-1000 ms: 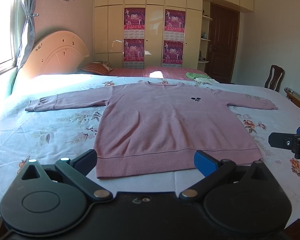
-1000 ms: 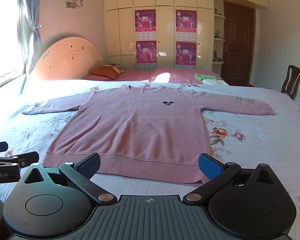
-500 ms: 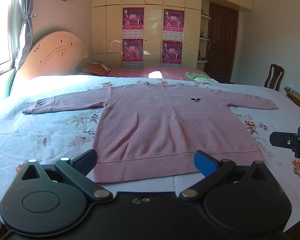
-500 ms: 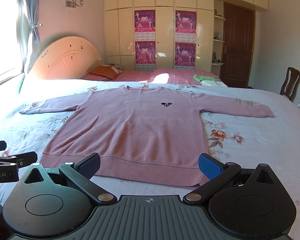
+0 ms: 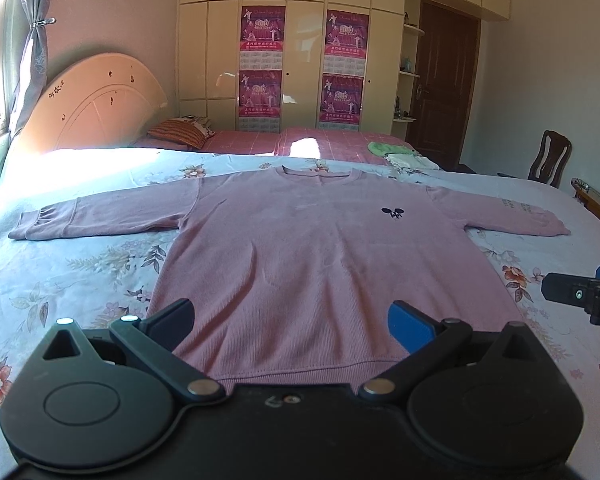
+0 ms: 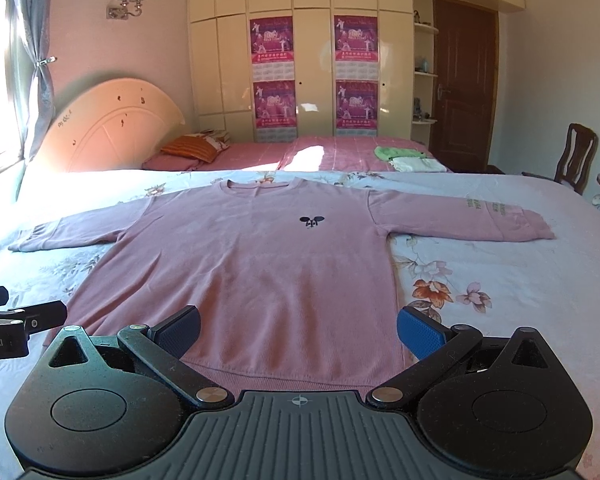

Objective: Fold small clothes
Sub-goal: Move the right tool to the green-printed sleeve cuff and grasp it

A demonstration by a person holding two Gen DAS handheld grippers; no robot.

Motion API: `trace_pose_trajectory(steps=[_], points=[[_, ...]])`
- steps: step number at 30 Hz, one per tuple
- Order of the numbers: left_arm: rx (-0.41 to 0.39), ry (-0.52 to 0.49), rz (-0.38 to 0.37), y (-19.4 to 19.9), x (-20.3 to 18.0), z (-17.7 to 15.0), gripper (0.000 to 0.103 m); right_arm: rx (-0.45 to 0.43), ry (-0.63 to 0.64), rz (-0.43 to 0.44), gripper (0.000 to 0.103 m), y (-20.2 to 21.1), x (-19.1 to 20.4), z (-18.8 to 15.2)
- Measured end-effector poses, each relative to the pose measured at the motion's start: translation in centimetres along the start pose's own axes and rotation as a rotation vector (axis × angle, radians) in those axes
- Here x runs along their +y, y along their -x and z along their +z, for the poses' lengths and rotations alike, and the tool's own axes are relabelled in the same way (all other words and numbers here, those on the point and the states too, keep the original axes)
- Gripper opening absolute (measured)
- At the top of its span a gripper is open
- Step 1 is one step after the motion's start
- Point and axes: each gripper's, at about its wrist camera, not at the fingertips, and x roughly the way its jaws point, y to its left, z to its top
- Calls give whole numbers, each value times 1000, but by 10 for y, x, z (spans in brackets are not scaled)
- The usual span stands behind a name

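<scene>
— Sweater (image 5: 312,264), pink, long-sleeved: where does it lie?
— Flat on the floral bedsheet (image 5: 72,272), front up, both sleeves spread out to the sides, neckline toward the far edge and hem toward the cameras. A small dark emblem (image 5: 392,213) sits on the chest.

— And the left gripper (image 5: 290,318)?
— It hovers over the hem, jaws spread wide, nothing between them. One pad is black, the other blue.

— The right gripper (image 6: 298,330)?
— Same posture: jaws released, empty, over the hem nearer the sweater's right-hand side. Each gripper shows at the edge of the other's view.

— Anything else on the bed?
— Beyond the floral sheet, a pink checked cover (image 6: 340,152) with an orange striped pillow (image 6: 190,148) and a small pile of green and white cloth (image 6: 408,159). A wooden chair (image 6: 576,156) stands by the door (image 6: 462,76).
</scene>
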Motion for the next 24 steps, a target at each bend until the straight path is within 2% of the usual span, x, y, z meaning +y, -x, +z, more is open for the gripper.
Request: trace_pose_trajectory(steps=[6,10,13,20,24], points=[[19,9,9,-43,-12,16,103,28,-16,-30,103,-40,-25,13],[31,79,-18,-72,-11,29,103,42,-28,-56,103,-65,-44,24],[55,60,-12,-93,-17,39,103,44,-51,-73,103,-80,-60,33],[55,30,-13,-129,-34,62,103,27,-50,-111,103,-111,-94,51],[116,-24,-15,-153,-47,69,103,41,-94,-108,103,-130,-114,56]])
